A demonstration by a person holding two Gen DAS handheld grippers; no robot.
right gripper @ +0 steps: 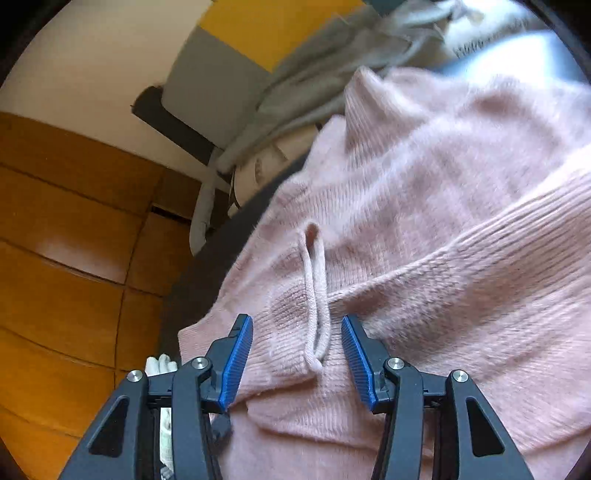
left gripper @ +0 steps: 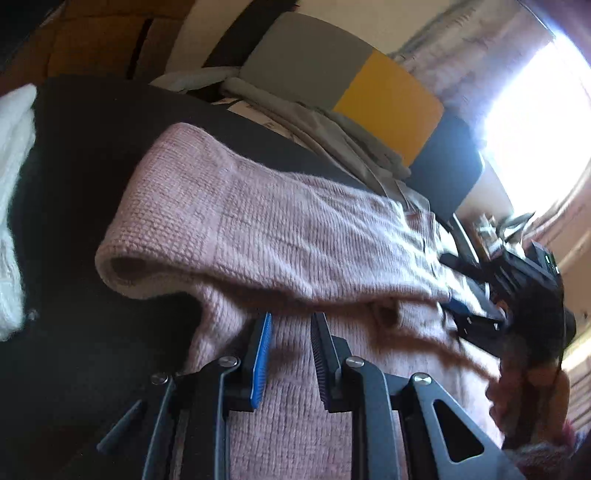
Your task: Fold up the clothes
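The pink sweater (right gripper: 424,221) is partly folded, a sleeve laid across; the right claw (right gripper: 297,354) is parted over it, the left claw (left gripper: 290,354) narrowly parted, nothing clamped.

Pink knit sweater (left gripper: 280,229), rumpled and partly folded, on a dark surface (left gripper: 85,155)

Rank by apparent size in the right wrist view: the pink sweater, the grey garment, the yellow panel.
1. pink sweater, by far the largest, though nearest the camera.
2. grey garment.
3. yellow panel, cut off by the frame edge, so its ranking against the grey garment is unsure.
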